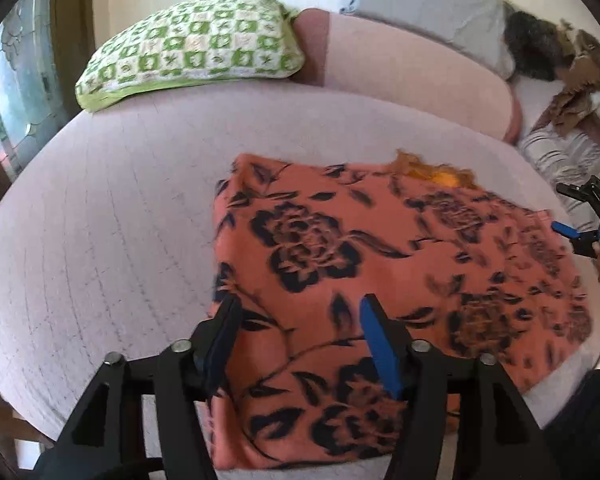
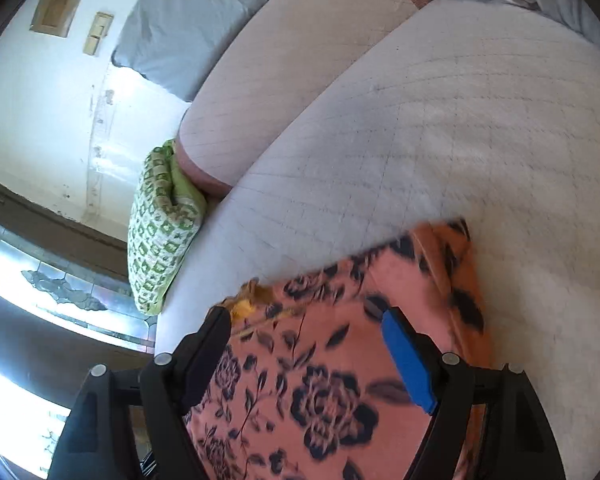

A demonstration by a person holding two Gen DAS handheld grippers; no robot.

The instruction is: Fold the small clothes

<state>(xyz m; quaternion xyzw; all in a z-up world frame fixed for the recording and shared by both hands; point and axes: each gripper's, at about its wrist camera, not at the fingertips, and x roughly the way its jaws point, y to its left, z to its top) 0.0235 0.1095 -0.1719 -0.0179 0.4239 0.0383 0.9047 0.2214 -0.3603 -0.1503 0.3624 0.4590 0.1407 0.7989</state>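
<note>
Both sets of jaws stand wide, gripping nothing: left gripper [image 1: 296, 308] and right gripper [image 2: 304, 320] hover over an orange floral garment [image 1: 380, 264] lying folded flat on the pale bed [image 1: 120, 208], near a green pillow [image 1: 196, 44].

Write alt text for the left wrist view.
The open left gripper hovers over an orange floral garment lying flat on a pale quilted sofa seat. A green checked pillow lies behind, and the right gripper shows at the right edge.
</note>
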